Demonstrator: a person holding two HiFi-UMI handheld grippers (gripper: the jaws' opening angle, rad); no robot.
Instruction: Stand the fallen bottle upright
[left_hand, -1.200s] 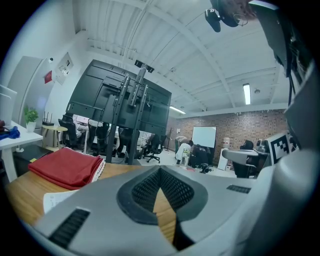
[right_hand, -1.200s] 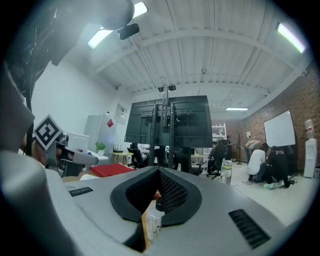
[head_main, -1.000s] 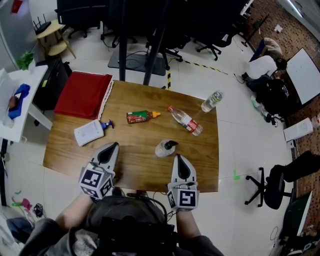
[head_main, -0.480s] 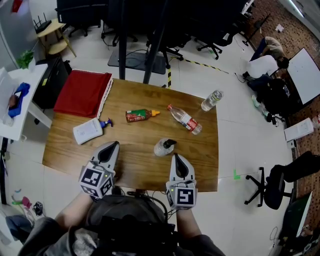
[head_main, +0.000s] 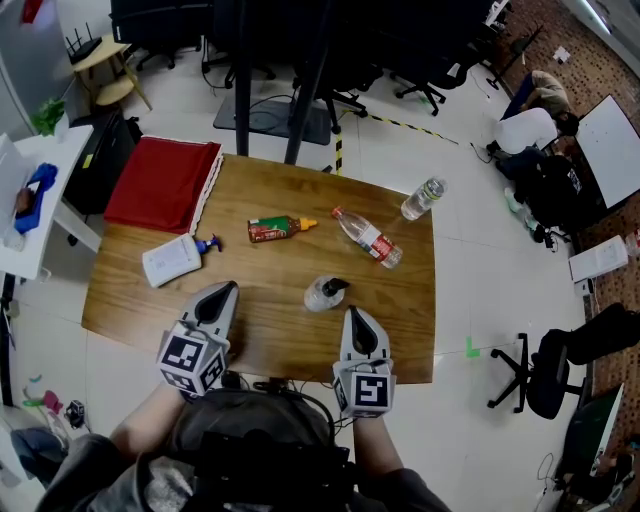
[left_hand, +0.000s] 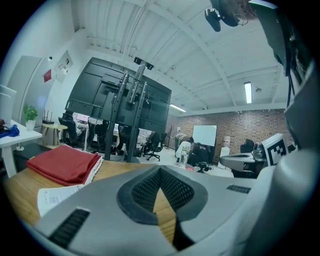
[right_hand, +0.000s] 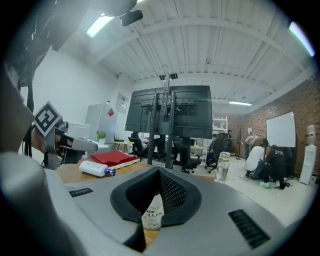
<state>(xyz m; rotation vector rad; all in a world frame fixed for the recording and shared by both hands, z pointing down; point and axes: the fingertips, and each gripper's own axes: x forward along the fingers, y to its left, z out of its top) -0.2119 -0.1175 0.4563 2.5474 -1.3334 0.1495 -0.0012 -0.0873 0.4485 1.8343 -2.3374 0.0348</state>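
Holding the left hand-held gripper (head_main: 226, 292) and the right hand-held gripper (head_main: 356, 318) low over the near edge of the wooden surface (head_main: 260, 335), each with jaws drawn fully together and gripping nothing. Looking along the right one's closed jaws at a pump bottle (head_main: 323, 294) standing upright just beyond the tips, apart from them.

Finding three bottles lying on their sides further out: a white bottle with a blue cap (head_main: 175, 257) at the left near the red cloth (head_main: 160, 185), a sauce bottle with an orange cap (head_main: 278, 229) in the middle, and a clear water bottle with a red label (head_main: 366, 238) just to its right. Noting also a second clear bottle (head_main: 423, 198) standing at the far right corner.

Not being able to settle which one the task means: fitting equally a pump bottle already set on its base or a lying bottle waiting to be raised.

Judging the lying ones as light plastic, thin-walled and yielding under a squeeze. Expecting the two round ones to be smooth and ready to roll, the flat white one to be steadier. Favouring, for any of them, a hold across the body at the label, below the shoulder, pads square to the long axis, with gentle pressure. Avoiding the narrow cap end, where tipping up would likely swing the weight loose.
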